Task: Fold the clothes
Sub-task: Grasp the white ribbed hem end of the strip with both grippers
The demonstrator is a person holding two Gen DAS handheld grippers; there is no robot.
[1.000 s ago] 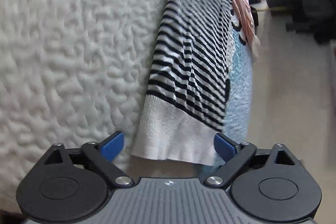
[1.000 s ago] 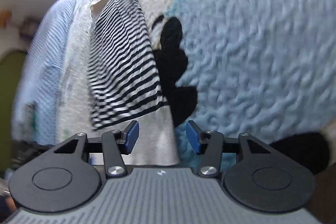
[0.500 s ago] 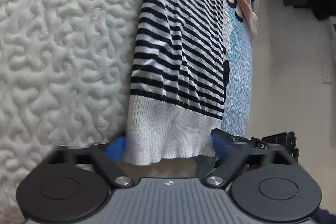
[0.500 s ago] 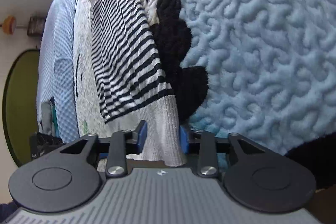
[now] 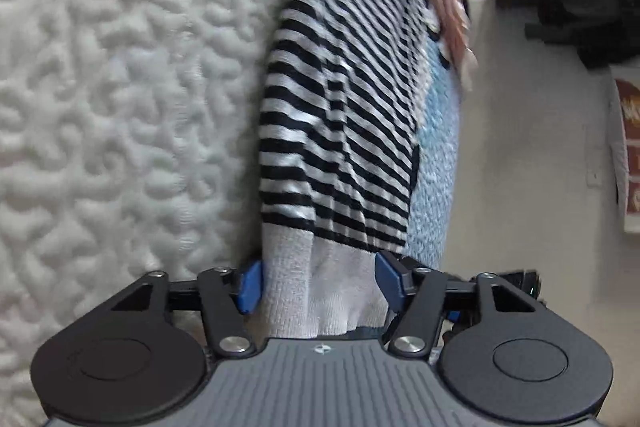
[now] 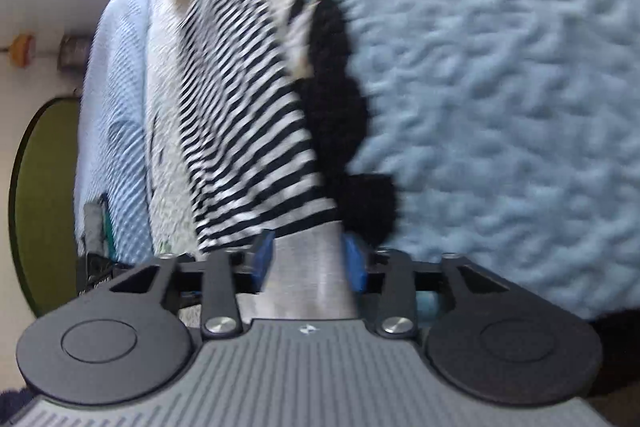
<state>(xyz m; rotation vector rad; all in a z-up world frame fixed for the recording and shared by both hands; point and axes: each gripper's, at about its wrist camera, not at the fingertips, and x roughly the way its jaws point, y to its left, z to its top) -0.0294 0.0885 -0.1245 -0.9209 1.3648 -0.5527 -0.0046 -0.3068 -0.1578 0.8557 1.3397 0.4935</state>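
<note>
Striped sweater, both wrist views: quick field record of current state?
garment: striped sweater, black-and-white, plain white hem
left gripper: fingers closed on the hem
right gripper: fingers closed on the hem
surface: textured blanket, white, pale blue and black patches
image: motion blur in both views

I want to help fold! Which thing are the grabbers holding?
Look at the bumpy white-and-blue quilted blanket. On it lies a long black-and-white striped knit sweater, its plain white ribbed hem between both the left gripper and right gripper. Nothing else there has stripes.
</note>
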